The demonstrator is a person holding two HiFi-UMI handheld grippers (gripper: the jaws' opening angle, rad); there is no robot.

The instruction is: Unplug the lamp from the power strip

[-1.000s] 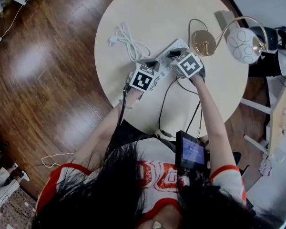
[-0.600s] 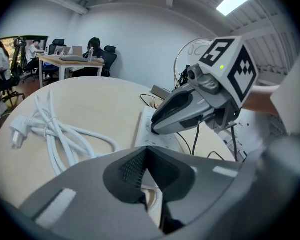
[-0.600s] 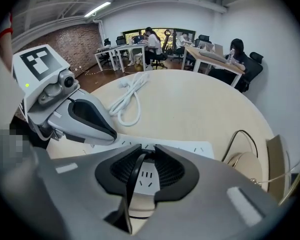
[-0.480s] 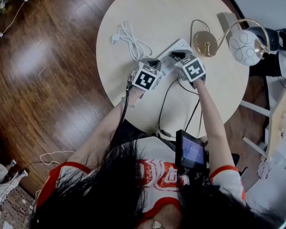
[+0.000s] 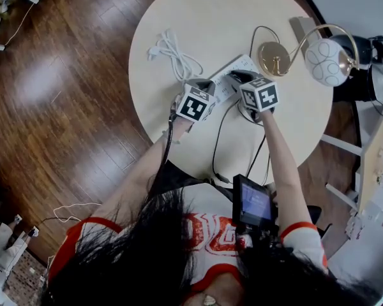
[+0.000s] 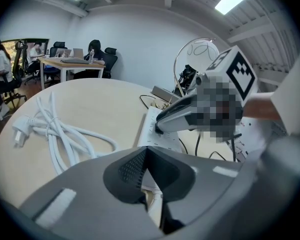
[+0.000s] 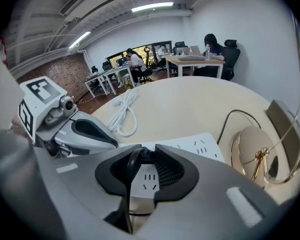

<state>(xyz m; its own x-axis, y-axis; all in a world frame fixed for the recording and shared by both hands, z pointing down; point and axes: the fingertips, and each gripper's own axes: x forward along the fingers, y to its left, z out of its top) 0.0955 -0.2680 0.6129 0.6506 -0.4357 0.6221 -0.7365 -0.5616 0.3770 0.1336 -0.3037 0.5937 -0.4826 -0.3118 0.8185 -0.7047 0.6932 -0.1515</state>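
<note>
Lamp plug (image 7: 140,154) in right gripper (image 5: 239,76); power strip (image 7: 202,146) in left gripper (image 6: 146,155)

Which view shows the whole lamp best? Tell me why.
The head view: the lamp shows whole, from base to globe shade. The right gripper view catches little beyond its base; the left gripper view shows just its top, partly hidden.

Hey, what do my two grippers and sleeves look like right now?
Both the left gripper and right gripper are grey with black ribbed fingers, each carrying a cube of black-and-white square markers. A black cable trails from the left one. Sleeves are short, white with red trim.
</note>
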